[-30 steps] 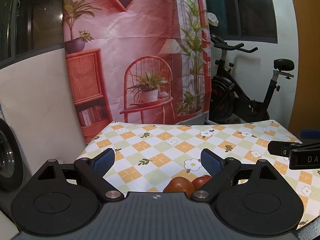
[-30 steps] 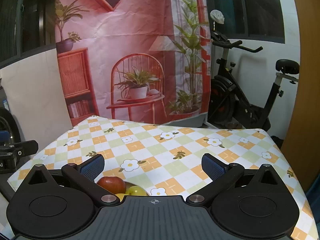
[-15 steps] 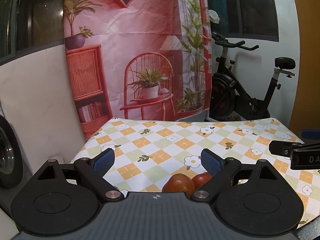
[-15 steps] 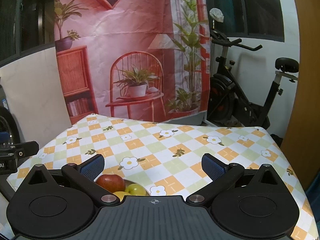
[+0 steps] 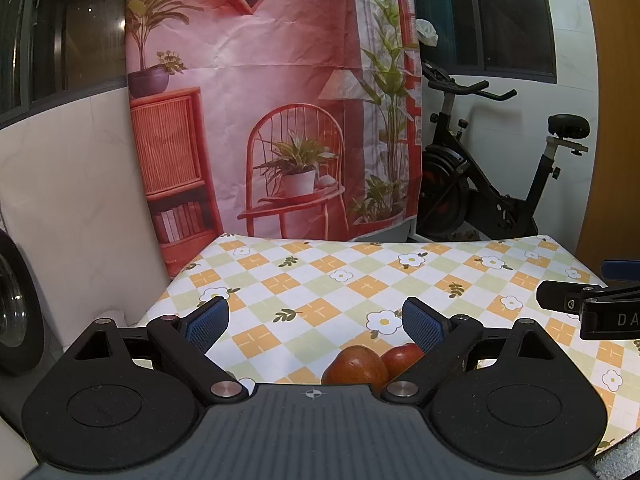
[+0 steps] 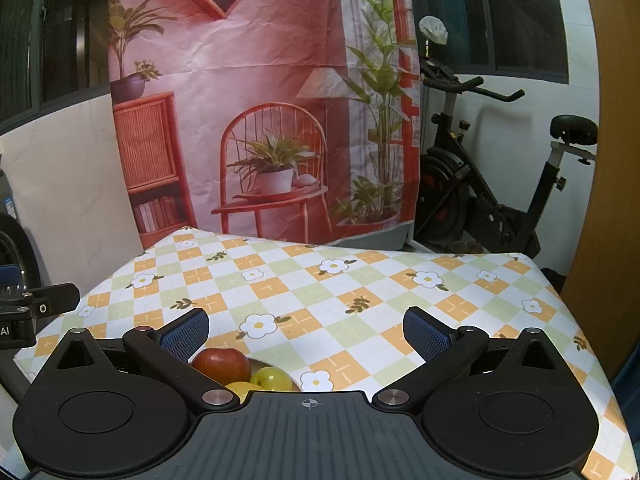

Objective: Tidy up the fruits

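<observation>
Left wrist view: we hold the left gripper [image 5: 316, 318] with fingers spread wide and empty. Since a second ago more of the checked floral counter [image 5: 360, 280] shows, so we judge the approach continues. Two red apples [image 5: 356, 366] sit just below.

Right wrist view: right gripper [image 6: 306, 330] likewise open, empty; one red apple [image 6: 220, 364], two yellow-green fruits [image 6: 272, 378] below.

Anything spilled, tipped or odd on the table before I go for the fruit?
Nothing stands out. The red apples and yellow fruit sit together near the cloth's front edge, mostly hidden by the grippers. Both jaws stand open and empty.
</observation>
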A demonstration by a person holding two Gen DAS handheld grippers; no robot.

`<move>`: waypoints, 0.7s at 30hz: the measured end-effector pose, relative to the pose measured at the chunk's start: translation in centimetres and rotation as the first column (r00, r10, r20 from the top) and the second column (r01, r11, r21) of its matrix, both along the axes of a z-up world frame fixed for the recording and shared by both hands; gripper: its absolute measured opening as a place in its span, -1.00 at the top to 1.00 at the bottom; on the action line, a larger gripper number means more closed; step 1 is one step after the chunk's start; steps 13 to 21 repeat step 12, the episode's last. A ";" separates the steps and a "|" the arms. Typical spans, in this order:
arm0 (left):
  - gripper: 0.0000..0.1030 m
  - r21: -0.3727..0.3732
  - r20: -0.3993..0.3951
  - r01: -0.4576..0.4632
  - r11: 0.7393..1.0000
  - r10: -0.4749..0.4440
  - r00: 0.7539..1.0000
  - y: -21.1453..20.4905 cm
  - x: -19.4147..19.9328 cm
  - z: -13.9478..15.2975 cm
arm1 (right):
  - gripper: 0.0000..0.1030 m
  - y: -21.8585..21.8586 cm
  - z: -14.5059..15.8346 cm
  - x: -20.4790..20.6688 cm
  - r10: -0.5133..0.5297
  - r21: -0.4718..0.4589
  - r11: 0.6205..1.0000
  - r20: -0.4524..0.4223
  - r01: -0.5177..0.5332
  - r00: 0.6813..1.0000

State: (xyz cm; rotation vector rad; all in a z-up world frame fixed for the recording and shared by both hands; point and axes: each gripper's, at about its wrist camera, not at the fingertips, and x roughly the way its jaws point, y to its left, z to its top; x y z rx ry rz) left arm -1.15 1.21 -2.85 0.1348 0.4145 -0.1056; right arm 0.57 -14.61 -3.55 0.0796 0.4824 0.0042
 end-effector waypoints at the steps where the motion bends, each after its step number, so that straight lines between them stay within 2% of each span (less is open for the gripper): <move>1: -0.85 0.000 0.000 0.000 1.000 0.000 1.000 0.0 0.0 0.0 | -0.99 0.0 0.0 0.0 0.000 0.000 1.000 0.000 0.000 1.000; 21: -0.85 0.000 -0.003 0.000 1.000 0.000 1.000 0.0 0.0 -0.1 | -0.99 0.0 -0.1 0.0 0.000 0.000 1.000 -0.002 0.000 1.000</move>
